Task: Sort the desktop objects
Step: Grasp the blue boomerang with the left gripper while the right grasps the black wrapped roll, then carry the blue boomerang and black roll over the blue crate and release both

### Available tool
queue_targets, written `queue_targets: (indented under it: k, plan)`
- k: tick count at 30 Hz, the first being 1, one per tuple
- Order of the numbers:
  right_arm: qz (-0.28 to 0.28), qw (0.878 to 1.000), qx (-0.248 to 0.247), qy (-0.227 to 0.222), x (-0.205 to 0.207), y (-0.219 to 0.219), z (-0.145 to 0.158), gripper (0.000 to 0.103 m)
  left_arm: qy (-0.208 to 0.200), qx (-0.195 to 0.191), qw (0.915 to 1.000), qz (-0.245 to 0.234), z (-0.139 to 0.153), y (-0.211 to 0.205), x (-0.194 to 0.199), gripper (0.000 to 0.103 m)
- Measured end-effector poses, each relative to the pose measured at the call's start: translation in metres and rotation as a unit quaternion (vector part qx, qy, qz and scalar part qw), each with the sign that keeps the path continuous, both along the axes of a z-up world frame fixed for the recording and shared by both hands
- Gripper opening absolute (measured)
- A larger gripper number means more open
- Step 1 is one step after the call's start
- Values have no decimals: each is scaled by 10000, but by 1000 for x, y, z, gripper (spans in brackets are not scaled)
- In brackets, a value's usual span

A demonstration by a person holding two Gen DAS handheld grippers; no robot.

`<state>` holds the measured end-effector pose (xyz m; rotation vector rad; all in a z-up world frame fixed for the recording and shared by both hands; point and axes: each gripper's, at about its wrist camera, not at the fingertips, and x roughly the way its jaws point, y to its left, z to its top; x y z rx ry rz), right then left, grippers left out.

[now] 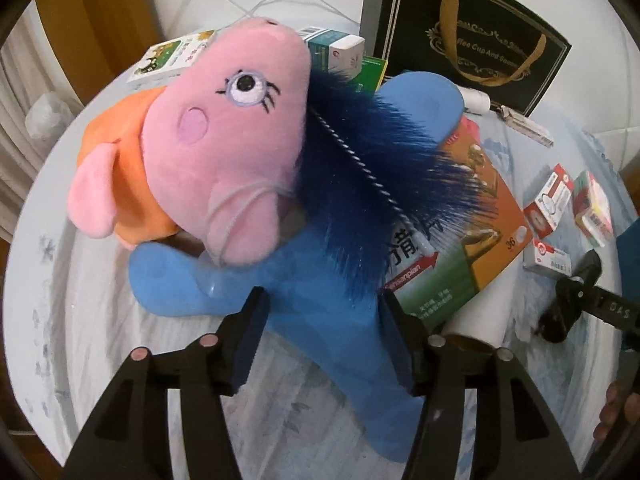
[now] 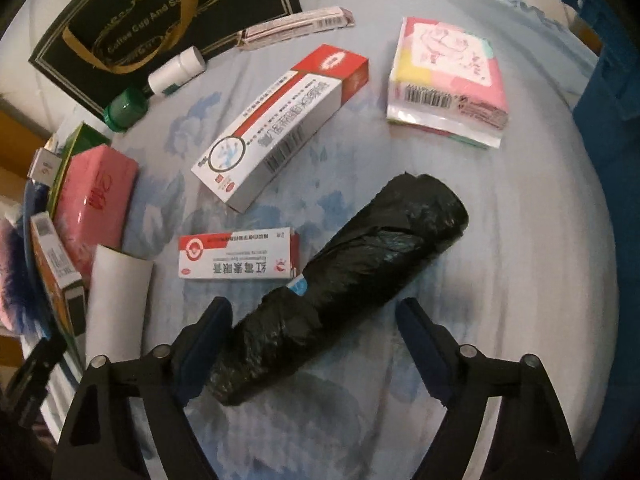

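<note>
In the left wrist view, the left gripper (image 1: pixel 320 312) fills the bottom of the frame, its jaws apart on either side of the blue plush toy (image 1: pixel 320 320); whether the pads press the plush cannot be told. Above it, left of centre, a pink plush pig (image 1: pixel 224 140) in orange lies on the blue toy, and a dark blue bottle brush (image 1: pixel 380 168) slants across the middle. Right of the brush sits a green and orange box (image 1: pixel 472 248), with a white tube (image 1: pixel 484 316) at its lower edge. Small red and white boxes (image 1: pixel 548 204) lie at the right edge — and the black gift bag (image 1: pixel 472 36) stands at the top.

In the right wrist view, the right gripper (image 2: pixel 316 320) is at the bottom with its jaws standing wide; the black roll of bags (image 2: pixel 344 284) lies slanted between them, close against the left finger (image 2: pixel 212 332) and clear of the right one. Just above left lies a small red and white carton (image 2: pixel 240 256), then a longer red and white carton (image 2: pixel 280 128) at centre. A pink and yellow packet (image 2: pixel 448 84) lies upper right — all on the pale blue flowered cloth (image 2: pixel 520 240).
</note>
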<state>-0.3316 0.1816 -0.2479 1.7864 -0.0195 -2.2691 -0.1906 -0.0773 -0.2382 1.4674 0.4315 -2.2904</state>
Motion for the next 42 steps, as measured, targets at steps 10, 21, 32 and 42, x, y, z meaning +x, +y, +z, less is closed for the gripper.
queue_targets:
  k: [10,21,32,42]
  plan:
    - [487,9982,337,-130,37,24,9,35,-269,-136,9978,-599,-1,4,45,33]
    - [898,9953,371,-40,69,43,11,61,-346,-334,9988,-101,-21,-12,65,77]
    - [862,9948,444,327,61,32,10,34,-74,-389,9990,-206,-6,-12,89,35]
    - [932,9935,-61,657,128,21,56,34,536,-617,9948,-606,57,-10,134,8]
